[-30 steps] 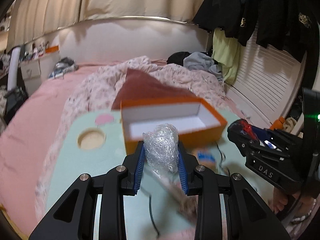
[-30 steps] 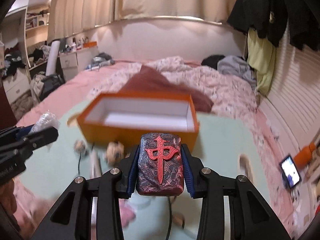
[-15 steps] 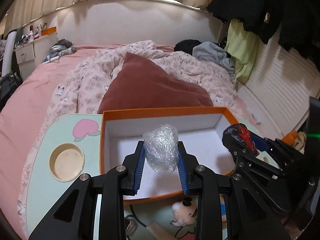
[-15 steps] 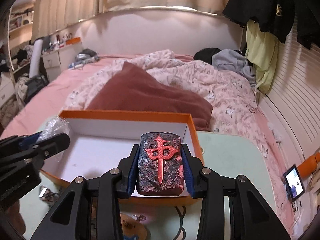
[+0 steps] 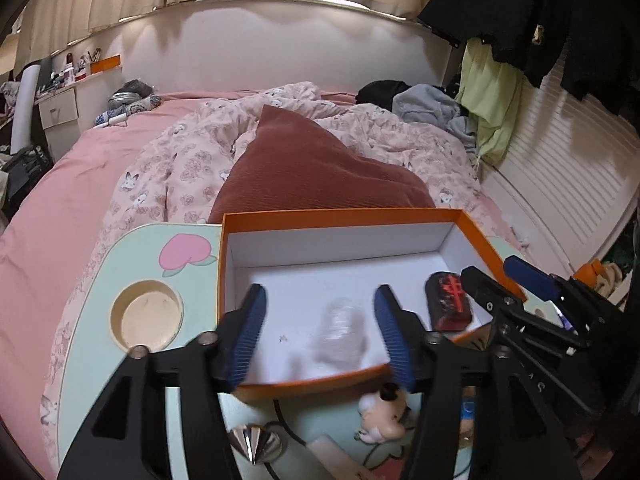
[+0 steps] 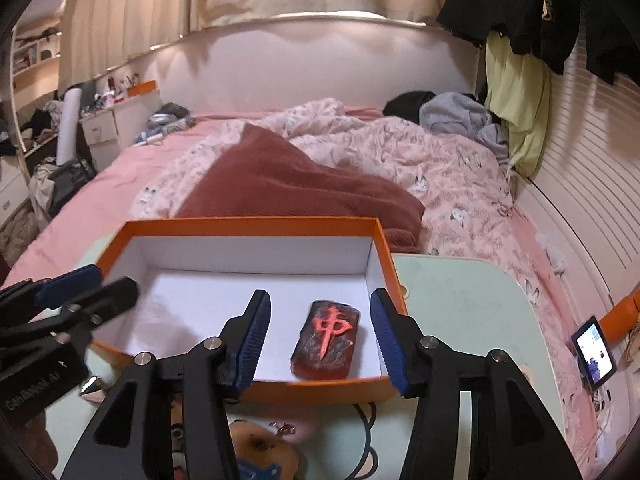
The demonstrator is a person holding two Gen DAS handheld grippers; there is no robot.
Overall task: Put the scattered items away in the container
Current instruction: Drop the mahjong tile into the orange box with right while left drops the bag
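Left wrist view: the left gripper (image 5: 320, 326) is opening over the orange box (image 5: 344, 214); a blurred plastic wad (image 5: 340, 330) sits loose between its pads, untouched. A red-marked tile (image 5: 450, 300) lies at 3 o'clock.

Right wrist view: the right gripper (image 6: 320, 334) is opening too, pads clear of the tile (image 6: 326, 338) on the box (image 6: 248, 225) floor.

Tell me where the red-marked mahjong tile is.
The mahjong tile lies inside the orange box, in its near right corner, below the opening right hand-held gripper, untouched.
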